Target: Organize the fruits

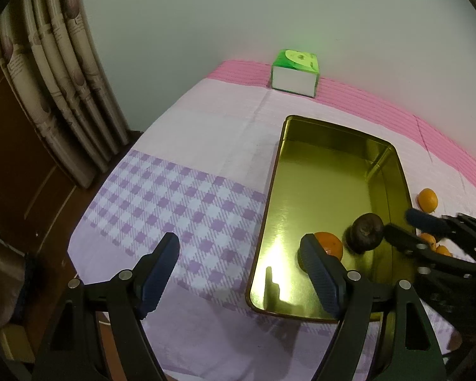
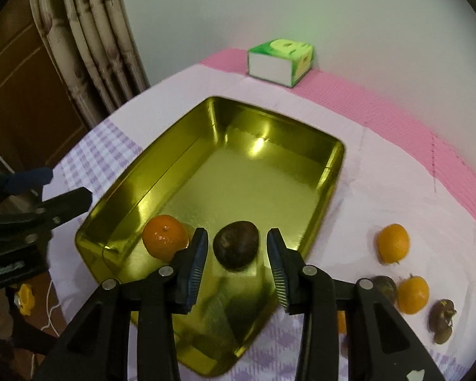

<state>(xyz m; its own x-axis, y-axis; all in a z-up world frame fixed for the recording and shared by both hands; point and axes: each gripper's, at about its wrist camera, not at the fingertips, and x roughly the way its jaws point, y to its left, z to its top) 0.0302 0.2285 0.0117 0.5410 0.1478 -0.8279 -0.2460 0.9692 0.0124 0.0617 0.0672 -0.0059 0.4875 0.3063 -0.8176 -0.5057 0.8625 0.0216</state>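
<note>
A gold metal tray (image 2: 181, 146) lies on the checked cloth. Inside it, near its close end, sit an orange (image 2: 165, 236) and a dark brown round fruit (image 2: 236, 244). My right gripper (image 2: 237, 235) hangs open above the dark fruit, with a gap between each pad and the fruit. In the left wrist view the same tray (image 1: 333, 127), orange (image 1: 331, 244) and dark fruit (image 1: 365, 231) show, with the right gripper (image 1: 401, 222) just right of the fruit. My left gripper (image 1: 239, 241) stands wide open over the tray's left rim and holds nothing.
Two oranges (image 2: 393, 243) (image 2: 412, 295) and two dark fruits (image 2: 442, 320) (image 2: 385, 287) lie on the cloth right of the tray. A green tissue box (image 2: 279, 60) stands at the far edge by the wall. A curtain hangs at the left.
</note>
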